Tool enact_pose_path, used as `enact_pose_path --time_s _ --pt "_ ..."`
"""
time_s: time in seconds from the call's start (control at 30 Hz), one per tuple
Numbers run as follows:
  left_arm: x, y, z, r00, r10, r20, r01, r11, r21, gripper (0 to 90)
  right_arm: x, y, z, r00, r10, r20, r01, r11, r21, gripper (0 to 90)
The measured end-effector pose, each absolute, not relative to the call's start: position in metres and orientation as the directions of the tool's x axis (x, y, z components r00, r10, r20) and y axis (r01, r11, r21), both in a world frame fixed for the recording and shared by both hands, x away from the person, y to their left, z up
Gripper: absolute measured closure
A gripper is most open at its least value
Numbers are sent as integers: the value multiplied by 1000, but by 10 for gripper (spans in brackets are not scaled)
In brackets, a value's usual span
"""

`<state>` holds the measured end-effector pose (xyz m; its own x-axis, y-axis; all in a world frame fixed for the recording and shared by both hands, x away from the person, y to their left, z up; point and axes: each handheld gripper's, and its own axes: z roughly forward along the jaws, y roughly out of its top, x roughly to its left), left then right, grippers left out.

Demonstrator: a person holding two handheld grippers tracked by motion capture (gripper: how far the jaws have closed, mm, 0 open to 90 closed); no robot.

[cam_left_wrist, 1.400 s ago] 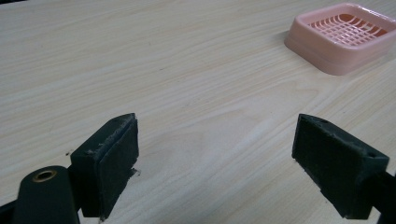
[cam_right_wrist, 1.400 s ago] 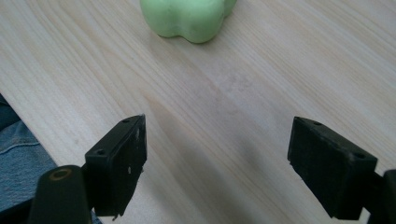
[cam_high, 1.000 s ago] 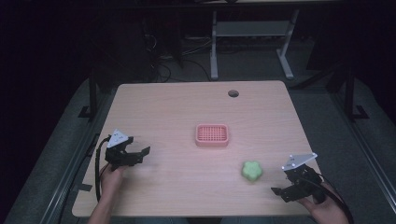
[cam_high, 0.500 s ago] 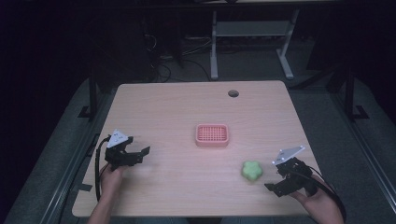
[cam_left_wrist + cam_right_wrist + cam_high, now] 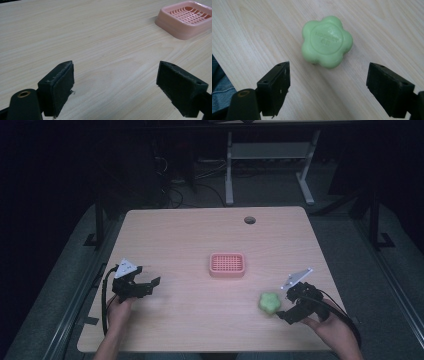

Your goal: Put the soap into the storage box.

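Green flower-shaped soap (image 5: 326,41) lies at lower right on the table (image 5: 200,240), just ahead of the right gripper (image 5: 327,82), jaws apart; left gripper (image 5: 116,87) is also apart.

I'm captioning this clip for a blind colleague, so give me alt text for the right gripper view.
A green flower-shaped bar of soap with an embossed round centre lies flat on a pale wood-grain table, just ahead of the open right gripper, whose two black jaws stand wide apart and touch nothing. A bit of blue fabric shows past the table's edge at lower left.
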<state>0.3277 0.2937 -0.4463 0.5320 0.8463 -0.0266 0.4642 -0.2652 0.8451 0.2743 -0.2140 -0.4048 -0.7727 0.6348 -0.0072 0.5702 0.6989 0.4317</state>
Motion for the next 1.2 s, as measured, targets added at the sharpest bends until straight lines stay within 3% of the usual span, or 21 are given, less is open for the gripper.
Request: enact_pose_path --time_s 1.2 --pt "328 294 -446 531 847 -26 461 -263 847 144 309 -173 -418 -789 614 12 583 743 328 155"
